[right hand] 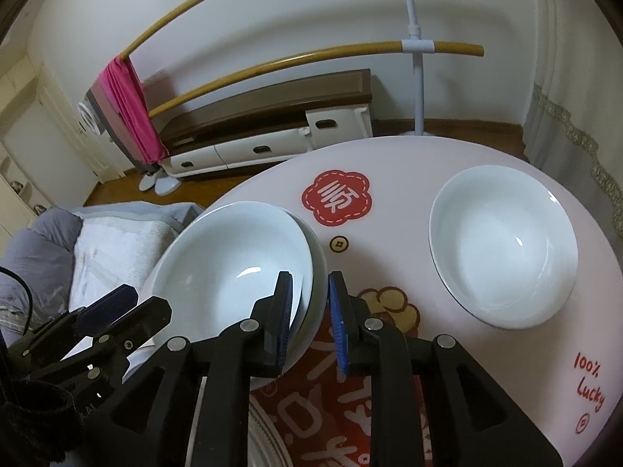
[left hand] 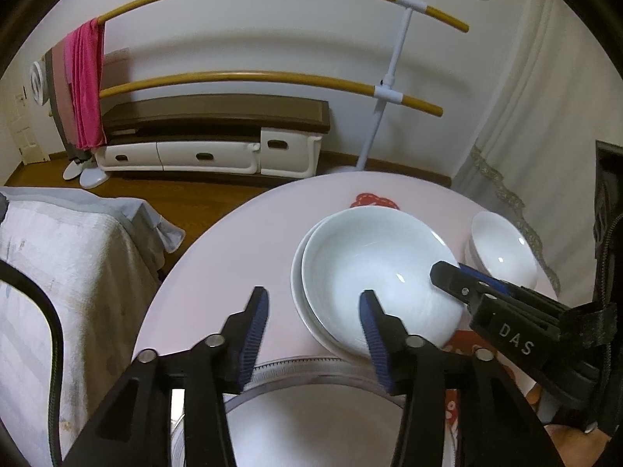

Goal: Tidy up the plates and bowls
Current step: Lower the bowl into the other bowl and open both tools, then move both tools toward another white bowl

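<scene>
the landmark is the round pink table [right hand: 393, 179]. near its middle lies a stack of two white shallow plates [left hand: 373, 268], the upper one nested in the lower, just in front of the red flower-shaped sticker [right hand: 337, 197] printed on the table top. the right gripper [right hand: 309, 311] straddles the near rim of that stack, one pad inside the upper plate and one outside the rims; a narrow gap shows between pads and rim, so whether it is clenched cannot be told. the left gripper [left hand: 313, 325] hangs over the table's near side with its jaws spread wide and nothing between them. a white bowl [right hand: 502, 249] stands alone toward the table's right edge. a patterned-rim plate [left hand: 311, 401] lies at the table's near edge, under the left gripper.
</scene>
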Tool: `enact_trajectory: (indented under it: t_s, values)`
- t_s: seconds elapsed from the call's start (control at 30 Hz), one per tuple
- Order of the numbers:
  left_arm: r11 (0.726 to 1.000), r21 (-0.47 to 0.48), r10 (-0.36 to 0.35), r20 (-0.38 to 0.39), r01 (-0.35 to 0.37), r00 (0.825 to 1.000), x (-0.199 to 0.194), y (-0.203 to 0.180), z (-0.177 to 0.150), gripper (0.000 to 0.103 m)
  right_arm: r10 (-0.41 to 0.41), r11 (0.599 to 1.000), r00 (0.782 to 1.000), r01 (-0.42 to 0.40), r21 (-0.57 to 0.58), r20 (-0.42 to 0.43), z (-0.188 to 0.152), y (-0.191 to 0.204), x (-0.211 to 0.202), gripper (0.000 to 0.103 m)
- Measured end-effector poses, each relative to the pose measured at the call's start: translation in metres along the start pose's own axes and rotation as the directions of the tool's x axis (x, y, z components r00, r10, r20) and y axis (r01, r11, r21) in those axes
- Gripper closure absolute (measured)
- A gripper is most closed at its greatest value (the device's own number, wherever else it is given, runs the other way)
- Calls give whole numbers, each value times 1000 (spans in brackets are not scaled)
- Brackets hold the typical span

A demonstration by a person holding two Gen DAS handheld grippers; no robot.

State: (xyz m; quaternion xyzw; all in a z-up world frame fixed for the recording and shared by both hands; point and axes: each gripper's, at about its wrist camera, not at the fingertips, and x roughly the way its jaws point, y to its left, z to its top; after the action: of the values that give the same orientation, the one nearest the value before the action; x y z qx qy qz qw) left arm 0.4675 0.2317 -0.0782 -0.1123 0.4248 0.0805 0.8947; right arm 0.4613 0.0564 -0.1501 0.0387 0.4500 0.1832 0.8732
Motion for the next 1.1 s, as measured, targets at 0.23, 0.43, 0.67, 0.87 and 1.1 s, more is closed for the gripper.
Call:
enact_trajectory:
  t_s: [0.23,0.43,0.67,0.87,1.1]
  values:
    - [1000,8,-9,55,9,998,-42,-19,-16,36,47,999,998,-46,-14,44,-5,-1,-37,65]
    - [1000,29,-8,113,5,994,-83,-40,-43,26,46,998,995,-43,-36,93,-16,-9,-84,50]
    - [998,57,-3,129,-4,992,-115,-74,-79,14,34,998,992,-27,-64,119,-36,-35,-133,45]
    - [995,97,-21,106,11,994,-121,-114,-90,14,17,998,991,-9,-58,135,-46,-60,-155,44]
    - [992,123,-22,60,14,998,-90,-150,-65,13,-10,1000,989,14,-22,149,-43,-102,-164,43]
